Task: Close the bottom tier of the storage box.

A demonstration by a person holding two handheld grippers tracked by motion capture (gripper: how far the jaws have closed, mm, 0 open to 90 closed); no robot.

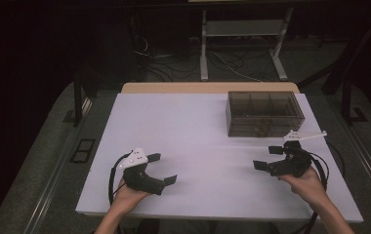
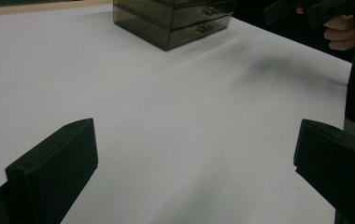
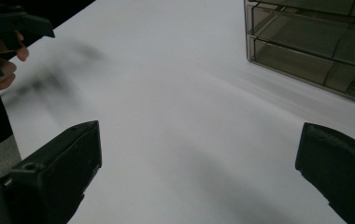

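A smoky see-through drawer box (image 1: 264, 113) stands at the far right of the white table top (image 1: 193, 141); it also shows at the top of the left gripper view (image 2: 175, 18) and at the upper right of the right gripper view (image 3: 315, 44). My left gripper (image 1: 163, 168) hovers near the front left, held in a hand, jaws wide apart with nothing between them (image 2: 194, 163). My right gripper (image 1: 267, 157) is at the front right, just in front of the box, open and empty too (image 3: 199, 168).
The table's wooden far edge (image 1: 208, 87) borders a dark floor with cables and a metal stand (image 1: 242, 44). The other hand and its gripper (image 3: 7, 42) show at the upper left of the right gripper view. Cables (image 1: 113, 175) trail from both grippers.
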